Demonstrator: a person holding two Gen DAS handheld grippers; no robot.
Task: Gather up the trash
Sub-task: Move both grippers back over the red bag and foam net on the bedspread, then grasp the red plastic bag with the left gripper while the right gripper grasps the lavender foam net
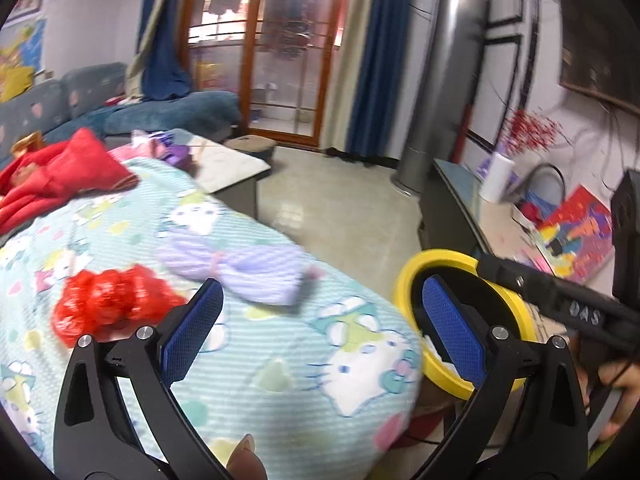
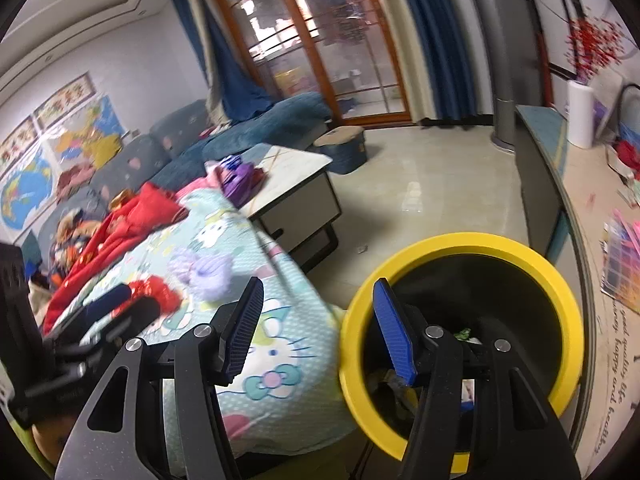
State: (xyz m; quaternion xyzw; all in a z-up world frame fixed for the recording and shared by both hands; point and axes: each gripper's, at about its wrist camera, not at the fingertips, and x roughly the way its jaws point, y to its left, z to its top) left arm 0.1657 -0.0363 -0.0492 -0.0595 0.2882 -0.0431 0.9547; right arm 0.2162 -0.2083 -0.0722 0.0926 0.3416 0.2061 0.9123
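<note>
The left gripper [image 1: 322,308] is nearest the lens, its blue-padded jaws spread wide with nothing between them. Ahead of the left-hand jaw and a little outside it, a crumpled red plastic wrapper [image 1: 110,304] lies on the cartoon-print blanket [image 1: 280,368]; a lilac cloth bundle [image 1: 236,266] lies just beyond the jaw tips. The right gripper [image 2: 318,314] also stands wide and empty, its right-hand jaw hanging over the mouth of the yellow-rimmed bin [image 2: 560,304], where scraps show at the bottom.

Likely risks: the wrapper is light and sits on soft, loose fabric, so closing jaws may pinch the blanket with it, or push it away. A reach aimed straight ahead could take the lilac bundle instead. The bin sits just beside the blanket's edge, and a swinging arm might knock it.
</note>
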